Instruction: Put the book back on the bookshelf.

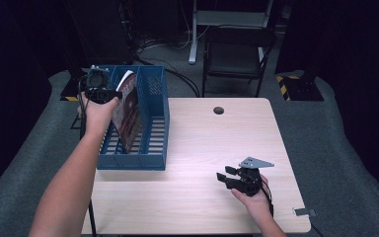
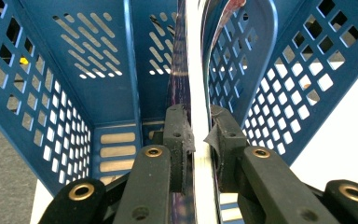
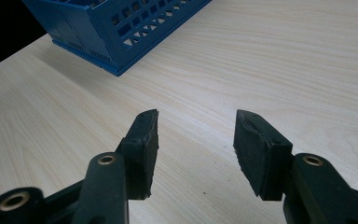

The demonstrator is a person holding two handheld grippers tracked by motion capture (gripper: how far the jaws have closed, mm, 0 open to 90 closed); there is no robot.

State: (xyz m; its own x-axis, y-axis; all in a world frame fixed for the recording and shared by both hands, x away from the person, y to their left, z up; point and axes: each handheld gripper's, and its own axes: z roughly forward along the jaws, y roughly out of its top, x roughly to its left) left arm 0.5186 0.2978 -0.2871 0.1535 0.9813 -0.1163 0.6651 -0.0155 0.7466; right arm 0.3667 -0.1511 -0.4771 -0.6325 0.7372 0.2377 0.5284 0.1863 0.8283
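upper left of the high view: the left gripper (image 1: pixel 98 89) pinches a magazine (image 1: pixel 128 111) standing inside the blue basket (image 1: pixel 158 128) on the counter (image 1: pixel 202 148). it looks placed but not yet released. lower right, the right gripper (image 1: pixel 234 177) hovers with jaws spread, empty.

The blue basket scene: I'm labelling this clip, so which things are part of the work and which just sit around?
In use:
- blue basket
- magazine, clamped by the left gripper

Just there:
- right gripper, open over the table
- folding chair
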